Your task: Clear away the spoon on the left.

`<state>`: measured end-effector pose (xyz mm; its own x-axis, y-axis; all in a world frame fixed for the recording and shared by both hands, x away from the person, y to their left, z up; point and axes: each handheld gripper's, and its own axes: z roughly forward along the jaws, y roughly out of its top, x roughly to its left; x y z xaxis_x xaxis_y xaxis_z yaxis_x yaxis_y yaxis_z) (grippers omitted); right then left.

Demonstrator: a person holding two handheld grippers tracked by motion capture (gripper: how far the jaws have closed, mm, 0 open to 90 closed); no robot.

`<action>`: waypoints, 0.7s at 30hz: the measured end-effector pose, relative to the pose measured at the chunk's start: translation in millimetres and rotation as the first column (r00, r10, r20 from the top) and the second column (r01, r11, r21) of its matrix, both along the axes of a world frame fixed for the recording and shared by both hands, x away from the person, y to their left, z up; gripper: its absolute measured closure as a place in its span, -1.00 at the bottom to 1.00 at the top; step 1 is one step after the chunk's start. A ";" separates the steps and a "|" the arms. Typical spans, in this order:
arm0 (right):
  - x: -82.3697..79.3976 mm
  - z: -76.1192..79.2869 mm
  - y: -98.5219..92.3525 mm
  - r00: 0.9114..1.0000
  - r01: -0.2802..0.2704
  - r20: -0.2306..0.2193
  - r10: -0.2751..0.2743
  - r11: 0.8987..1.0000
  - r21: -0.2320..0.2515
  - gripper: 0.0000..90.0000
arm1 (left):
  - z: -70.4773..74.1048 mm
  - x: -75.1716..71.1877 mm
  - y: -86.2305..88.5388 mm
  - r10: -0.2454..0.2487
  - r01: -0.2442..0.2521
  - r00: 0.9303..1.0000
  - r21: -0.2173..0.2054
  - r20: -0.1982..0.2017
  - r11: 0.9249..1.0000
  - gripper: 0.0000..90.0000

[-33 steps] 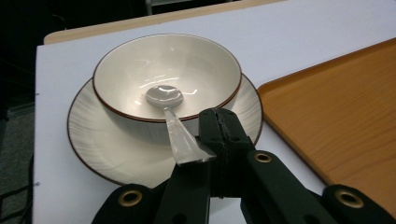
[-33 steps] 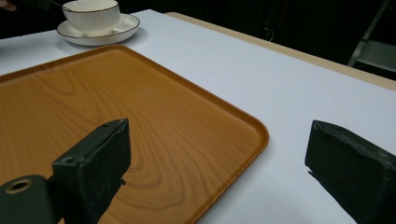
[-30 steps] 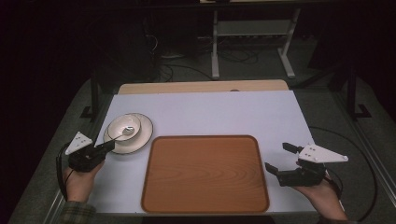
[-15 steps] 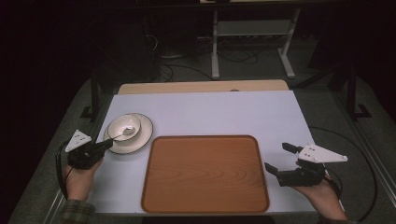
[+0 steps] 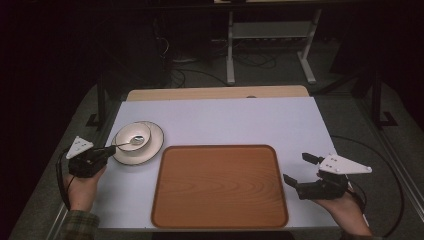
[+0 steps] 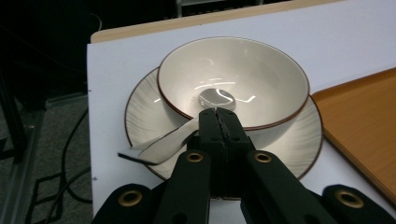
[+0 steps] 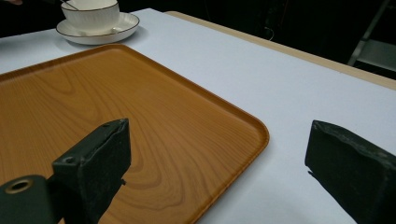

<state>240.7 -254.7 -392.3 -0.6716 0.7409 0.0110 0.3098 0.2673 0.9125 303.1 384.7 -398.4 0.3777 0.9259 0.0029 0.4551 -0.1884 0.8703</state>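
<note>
The left gripper (image 6: 218, 122) had its jaws clenched on the handle of a spoon (image 6: 215, 99), whose shiny metal bowl lay inside the white bowl (image 6: 261, 77) on its ribbed saucer (image 5: 154, 145), just left of the wooden tray (image 5: 219, 186). The grasp looked done; lifting the spoon out seemed still ahead. The right gripper (image 5: 300, 170) waited by the tray's right edge, jaws spread and holding nothing.
</note>
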 end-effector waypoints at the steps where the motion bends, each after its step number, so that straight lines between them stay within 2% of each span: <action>1: 0.1 -0.1 0.0 1.000 0.000 -0.001 0.000 1.000 -0.001 -0.86 | 0.3 1.3 0.9 0.006 -0.006 1.000 -0.004 0.002 1.000 1.00; 21: 0.6 -0.8 0.1 1.000 0.005 -0.006 -0.005 1.000 0.000 -0.86 | 3.9 21.1 9.6 0.062 -0.062 0.998 0.008 0.021 0.998 1.00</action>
